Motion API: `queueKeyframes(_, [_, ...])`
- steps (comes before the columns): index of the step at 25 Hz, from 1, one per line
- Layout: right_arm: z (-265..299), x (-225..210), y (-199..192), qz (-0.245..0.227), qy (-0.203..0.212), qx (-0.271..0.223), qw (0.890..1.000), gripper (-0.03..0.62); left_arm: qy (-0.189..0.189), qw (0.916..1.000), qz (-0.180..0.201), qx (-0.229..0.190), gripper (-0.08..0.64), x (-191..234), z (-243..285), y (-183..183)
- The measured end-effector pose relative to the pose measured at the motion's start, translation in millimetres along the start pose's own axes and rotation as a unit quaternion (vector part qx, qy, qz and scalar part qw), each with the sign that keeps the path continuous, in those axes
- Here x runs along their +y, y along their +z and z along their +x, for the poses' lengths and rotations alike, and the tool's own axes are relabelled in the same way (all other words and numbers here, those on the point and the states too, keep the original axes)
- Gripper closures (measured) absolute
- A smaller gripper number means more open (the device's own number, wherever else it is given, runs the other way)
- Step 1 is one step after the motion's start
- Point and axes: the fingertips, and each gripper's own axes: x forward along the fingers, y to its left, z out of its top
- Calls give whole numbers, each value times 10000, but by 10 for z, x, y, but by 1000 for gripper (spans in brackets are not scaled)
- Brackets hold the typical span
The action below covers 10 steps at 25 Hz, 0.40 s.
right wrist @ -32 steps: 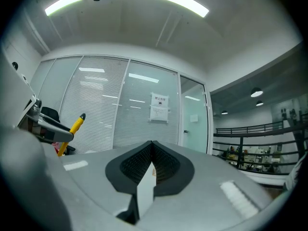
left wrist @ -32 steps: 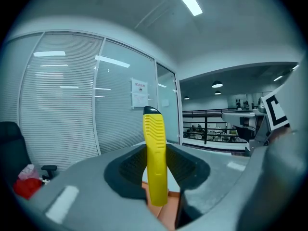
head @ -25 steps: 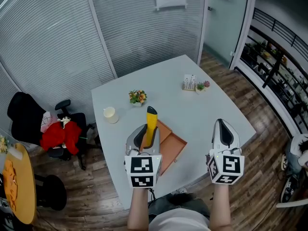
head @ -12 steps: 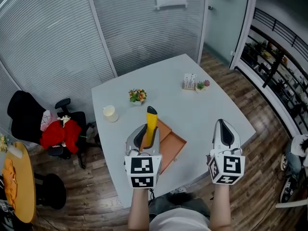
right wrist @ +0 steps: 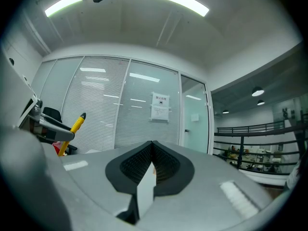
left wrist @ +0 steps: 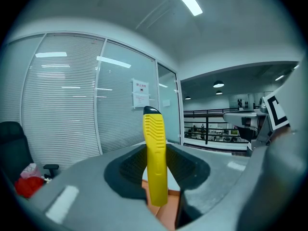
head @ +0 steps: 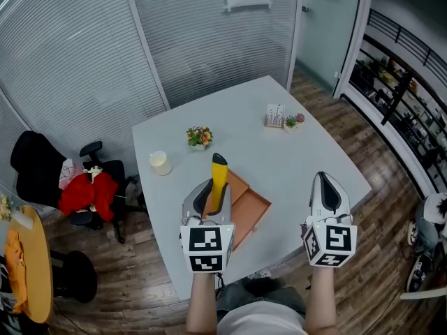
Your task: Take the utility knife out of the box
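Note:
A yellow utility knife (head: 219, 179) with a black tip stands upright in my left gripper (head: 208, 199), held above the open orange box (head: 249, 209) on the white table (head: 300, 166). In the left gripper view the jaws are shut on the utility knife (left wrist: 155, 160), and its black tip points up. My right gripper (head: 327, 195) hovers over the table's near right edge with its jaws shut on nothing. From the right gripper view the utility knife (right wrist: 71, 129) shows at the far left.
On the table stand a white cup (head: 160, 164), a small flower pot (head: 200, 138), and a card holder (head: 275, 118) beside a tiny plant (head: 292, 123). An office chair with red cloth (head: 89, 195) stands left of the table. Glass walls with blinds lie behind.

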Motion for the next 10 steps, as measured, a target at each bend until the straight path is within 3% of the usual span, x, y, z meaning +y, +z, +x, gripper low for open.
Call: queueKeyframes(10, [-12,-24,-34,43,-7,17,10000,577,-15,10000,52,10,429,-29,-4,-12])
